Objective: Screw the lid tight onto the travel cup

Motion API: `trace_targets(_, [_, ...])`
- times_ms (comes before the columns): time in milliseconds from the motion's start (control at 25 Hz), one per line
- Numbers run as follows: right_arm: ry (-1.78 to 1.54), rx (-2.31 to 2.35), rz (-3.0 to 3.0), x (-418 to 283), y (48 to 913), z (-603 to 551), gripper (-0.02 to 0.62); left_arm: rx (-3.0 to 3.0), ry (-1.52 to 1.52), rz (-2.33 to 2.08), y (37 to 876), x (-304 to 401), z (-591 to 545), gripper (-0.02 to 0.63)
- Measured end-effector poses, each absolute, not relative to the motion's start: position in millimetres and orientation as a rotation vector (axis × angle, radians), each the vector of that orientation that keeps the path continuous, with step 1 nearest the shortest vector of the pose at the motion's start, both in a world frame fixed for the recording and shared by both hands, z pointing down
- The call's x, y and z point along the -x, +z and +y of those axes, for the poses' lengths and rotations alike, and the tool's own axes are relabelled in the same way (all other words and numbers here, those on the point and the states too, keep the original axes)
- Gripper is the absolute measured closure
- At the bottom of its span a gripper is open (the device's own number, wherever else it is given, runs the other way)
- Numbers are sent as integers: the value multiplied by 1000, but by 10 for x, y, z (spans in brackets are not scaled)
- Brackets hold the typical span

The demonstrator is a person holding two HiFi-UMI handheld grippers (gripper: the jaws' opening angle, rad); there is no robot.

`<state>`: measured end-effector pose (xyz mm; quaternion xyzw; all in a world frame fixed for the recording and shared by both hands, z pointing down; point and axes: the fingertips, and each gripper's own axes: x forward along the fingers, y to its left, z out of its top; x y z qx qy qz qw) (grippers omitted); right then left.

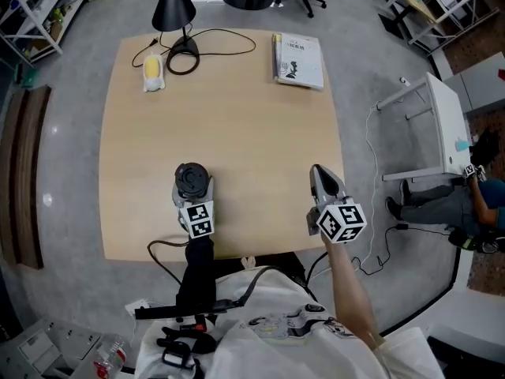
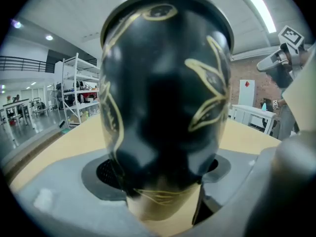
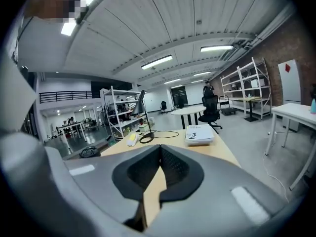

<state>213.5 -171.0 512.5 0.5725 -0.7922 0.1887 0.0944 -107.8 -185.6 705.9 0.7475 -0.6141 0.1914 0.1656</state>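
Travel cup (image 1: 191, 178) upright in grip of left claw (image 1: 193, 194); right claw (image 1: 318, 174) closed, empty, well apart.

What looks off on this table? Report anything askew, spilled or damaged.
Nothing stands out. The travel cup stands upright on the table in the left gripper; the right gripper, shut and empty, is off to its side. No spill shows.

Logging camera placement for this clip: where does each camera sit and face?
Head view: on the head, steeply down at the table; left gripper, right gripper, right forearm show.
Left gripper view: on left gripper, along its fingers clamping the travel cup.
Right gripper view: on right gripper, across the table toward lamp and book; fingers shut, empty.
Shared: lamp and book, in head and right gripper views.
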Motion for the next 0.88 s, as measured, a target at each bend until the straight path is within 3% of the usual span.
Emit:
trace_targets(600, [579,-1647,-2351,-2159,5134,-1389,607,-2211,547,-1712,7271,1116,-1544,193])
trace_targets(880, [654,-1621,-2369,-2008,5321,-1330,551,-2223,702,-1572,7548,1110,-1228,173])
